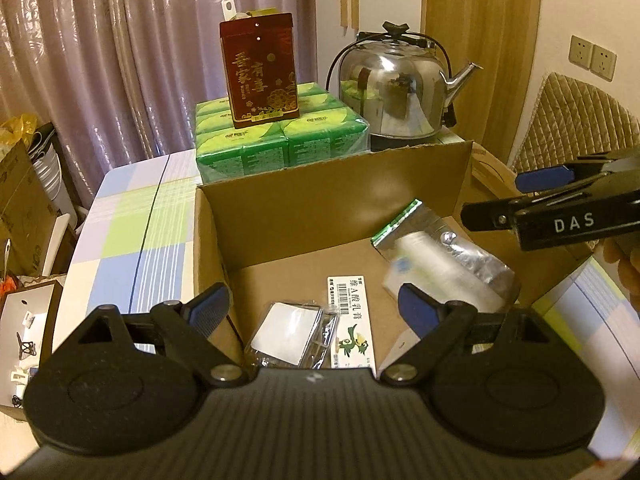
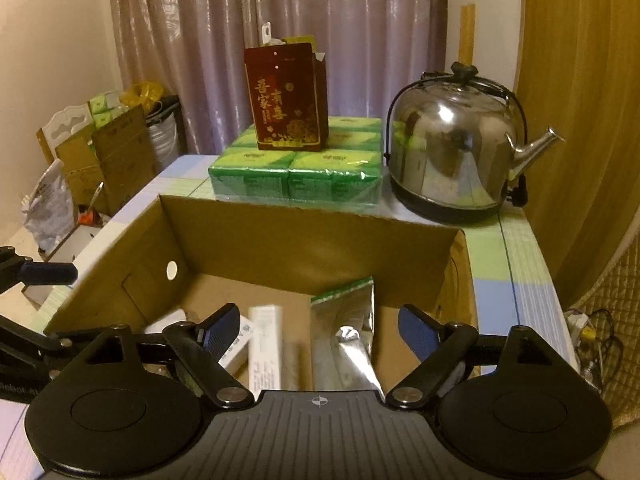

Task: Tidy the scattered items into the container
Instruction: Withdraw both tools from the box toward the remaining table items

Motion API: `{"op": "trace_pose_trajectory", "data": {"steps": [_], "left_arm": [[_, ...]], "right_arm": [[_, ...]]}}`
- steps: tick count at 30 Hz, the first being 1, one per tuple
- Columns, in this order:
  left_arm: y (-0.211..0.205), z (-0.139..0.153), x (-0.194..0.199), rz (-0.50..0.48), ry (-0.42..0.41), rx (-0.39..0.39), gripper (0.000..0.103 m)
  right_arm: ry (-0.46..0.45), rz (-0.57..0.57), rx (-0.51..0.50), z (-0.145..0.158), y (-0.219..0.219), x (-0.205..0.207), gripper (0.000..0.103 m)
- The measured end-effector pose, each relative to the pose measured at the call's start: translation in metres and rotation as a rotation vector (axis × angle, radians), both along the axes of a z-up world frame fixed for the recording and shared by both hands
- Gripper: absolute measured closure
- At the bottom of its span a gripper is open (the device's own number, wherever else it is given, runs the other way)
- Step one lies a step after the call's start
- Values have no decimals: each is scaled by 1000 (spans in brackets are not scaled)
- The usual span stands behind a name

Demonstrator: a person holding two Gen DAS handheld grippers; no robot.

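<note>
Over the near edge of the cardboard box (image 2: 256, 232), the right gripper (image 2: 318, 332) hangs with jaws spread and empty above the silver pouch (image 2: 344, 340), seemingly just dropped inside. Beside it, the left gripper (image 1: 312, 304) gapes empty over the white carton (image 1: 352, 320) and clear packet (image 1: 288, 332), already boxed. Beyond the far wall, the kettle (image 2: 448, 152) stands apart on the table (image 2: 516, 248).

Brown cardboard box (image 2: 304, 248) beyond the jaws; silver foil pouch (image 2: 344, 344) with a green top edge between them; red-and-gold carton (image 2: 286, 100) far ahead.

A steel kettle (image 2: 452, 152) stands beside green tissue packs (image 2: 296, 168) topped by a red gift box (image 2: 286, 100), purple curtains (image 2: 280, 20) behind.
</note>
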State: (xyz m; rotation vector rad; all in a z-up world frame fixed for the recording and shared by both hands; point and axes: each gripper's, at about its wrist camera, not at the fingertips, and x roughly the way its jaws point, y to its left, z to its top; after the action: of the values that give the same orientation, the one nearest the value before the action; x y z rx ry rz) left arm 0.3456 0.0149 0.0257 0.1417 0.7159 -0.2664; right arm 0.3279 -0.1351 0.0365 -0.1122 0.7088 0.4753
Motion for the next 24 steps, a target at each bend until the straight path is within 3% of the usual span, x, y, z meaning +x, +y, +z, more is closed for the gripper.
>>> {"op": "trace_pose_trajectory", "data": {"steps": [9,24], "left_arm": [[3,3,-13,4,-2,-5,14],[3,24,-84,23,-24,-40,14]], "right_arm": [[16,-17,-7,1,-14,-24,19],[-23,-64,52,28,-46,-103,14]]}}
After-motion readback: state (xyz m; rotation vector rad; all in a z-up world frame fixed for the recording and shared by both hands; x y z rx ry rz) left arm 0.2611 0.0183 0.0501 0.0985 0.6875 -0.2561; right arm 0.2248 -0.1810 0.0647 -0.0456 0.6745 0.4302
